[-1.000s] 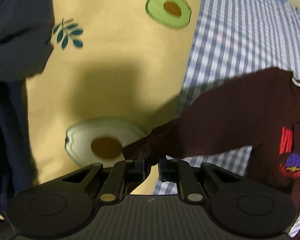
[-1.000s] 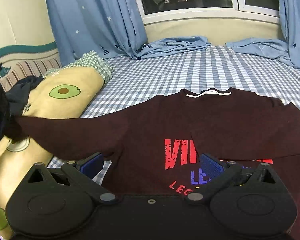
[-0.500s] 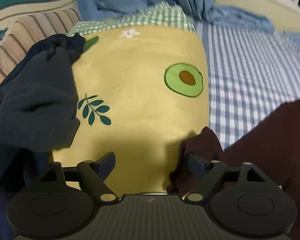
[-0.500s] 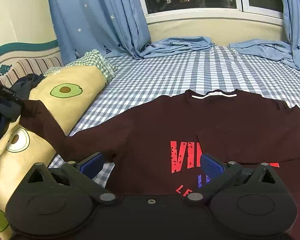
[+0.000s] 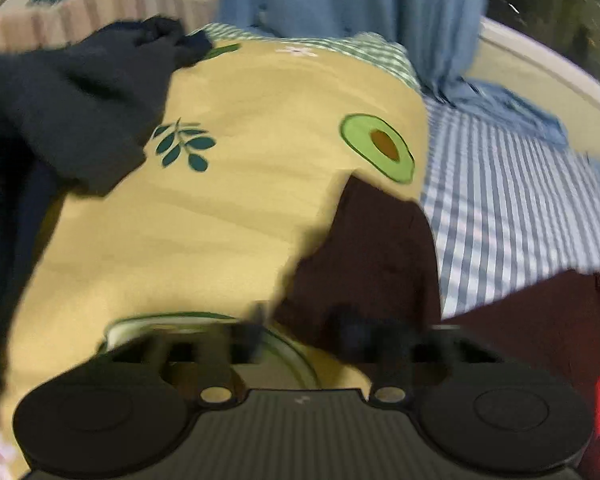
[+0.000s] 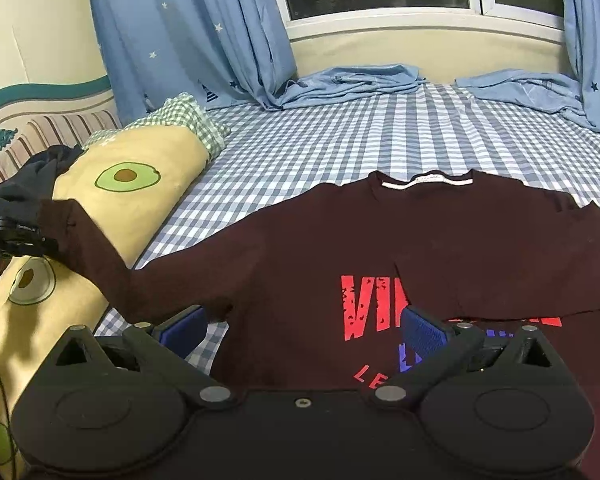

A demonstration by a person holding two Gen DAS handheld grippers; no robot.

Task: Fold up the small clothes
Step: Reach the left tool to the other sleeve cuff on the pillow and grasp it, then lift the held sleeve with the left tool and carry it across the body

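A dark maroon long-sleeved shirt (image 6: 440, 240) with red and blue lettering lies face up on the checked bed, collar toward the window. Its right sleeve is folded across the chest. Its left sleeve (image 6: 92, 256) stretches out over the yellow avocado pillow (image 6: 140, 176). The sleeve cuff (image 5: 380, 248) lies on the pillow in the left wrist view, just ahead of my left gripper (image 5: 300, 332), which is blurred with its fingers partly closed. My right gripper (image 6: 300, 328) is open and empty above the shirt's lower front.
A dark navy garment (image 5: 80, 104) is heaped on the pillow's left side. Blue curtains (image 6: 188, 32) hang by the window, their ends pooled on the blue-and-white checked sheet (image 6: 340, 140). A striped headboard (image 6: 40, 132) stands at the left.
My left gripper opened and let go of the sleeve cuff, which dropped onto the pillow, and now its fingers are drawing together near it. My right gripper has hardly moved.
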